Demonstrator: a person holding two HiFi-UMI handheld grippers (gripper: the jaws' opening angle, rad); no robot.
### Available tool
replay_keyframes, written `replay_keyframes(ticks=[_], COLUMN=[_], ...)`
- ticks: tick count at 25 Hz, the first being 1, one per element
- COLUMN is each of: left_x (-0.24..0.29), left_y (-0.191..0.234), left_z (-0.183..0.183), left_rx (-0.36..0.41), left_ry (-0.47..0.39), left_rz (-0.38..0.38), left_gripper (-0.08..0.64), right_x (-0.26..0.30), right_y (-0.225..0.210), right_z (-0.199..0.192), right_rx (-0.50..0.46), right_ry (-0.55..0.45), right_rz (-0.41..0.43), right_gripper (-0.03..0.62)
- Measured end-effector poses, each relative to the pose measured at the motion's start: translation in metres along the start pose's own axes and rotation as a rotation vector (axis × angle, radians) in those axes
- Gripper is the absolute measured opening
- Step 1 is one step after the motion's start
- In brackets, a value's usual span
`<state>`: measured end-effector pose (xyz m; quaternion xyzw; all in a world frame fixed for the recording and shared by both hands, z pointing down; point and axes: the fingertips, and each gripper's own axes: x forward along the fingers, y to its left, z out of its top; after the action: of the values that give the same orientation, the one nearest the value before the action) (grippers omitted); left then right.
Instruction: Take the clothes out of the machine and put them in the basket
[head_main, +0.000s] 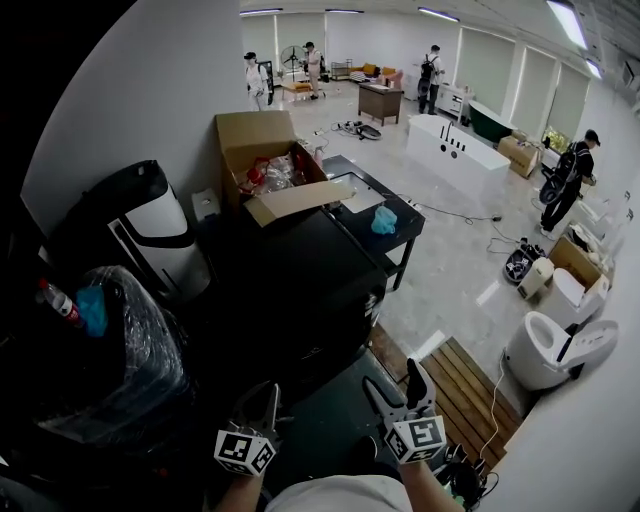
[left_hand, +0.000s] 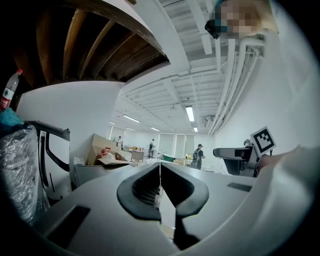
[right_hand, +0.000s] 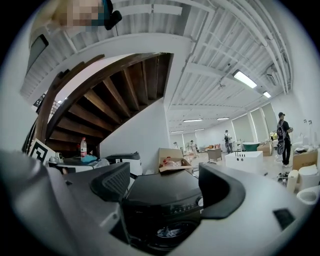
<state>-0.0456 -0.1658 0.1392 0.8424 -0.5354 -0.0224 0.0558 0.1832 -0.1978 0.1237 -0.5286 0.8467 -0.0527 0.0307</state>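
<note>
Black machine (right_hand: 155, 194) beyond wide-open empty right claw (right_hand: 167, 186), clothes (right_hand: 167, 233) inside it, left claw (left_hand: 160, 184) closed on nothing.

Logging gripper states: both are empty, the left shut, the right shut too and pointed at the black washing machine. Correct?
Not quite: the right gripper is open. The right gripper view shows its jaws wide apart, framing the black washing machine. The left gripper is shut, and both are empty.
</note>
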Motion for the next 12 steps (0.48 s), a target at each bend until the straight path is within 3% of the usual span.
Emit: replay_keyframes(ticks=[12], left_x=[0.071], left_y=[-0.026], left_z=[0.002], left_rx=[0.009], left_ry=[0.001], left_rz=[0.184], left_gripper=[0.021], right_x=[0.067], right_y=[-0.088], right_z=[0.008], right_rx=[0.000], right_ry=[0.036], right_rz=[0.166], right_gripper=[0.417])
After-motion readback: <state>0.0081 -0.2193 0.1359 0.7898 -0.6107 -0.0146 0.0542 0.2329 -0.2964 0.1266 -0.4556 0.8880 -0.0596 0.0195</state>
